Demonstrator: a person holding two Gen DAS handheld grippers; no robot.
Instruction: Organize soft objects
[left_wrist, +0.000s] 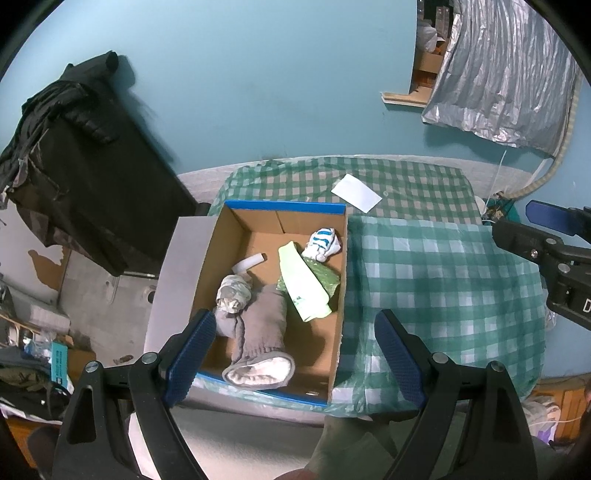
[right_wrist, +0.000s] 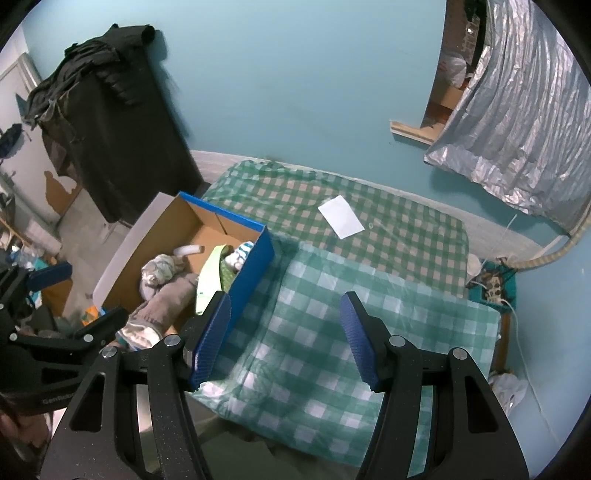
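**Blue pads spread wide over the box and the cloth**

Blue-padded and empty, the left gripper hangs with its jaws far apart above the near end of the cardboard box, touching nothing. Inside lie a grey sock, a pale green cloth, a striped white sock and a crumpled bundle. The right gripper is equally wide and empty, over the checked tablecloth beside the box's right wall. A white paper lies near the table's far edge.
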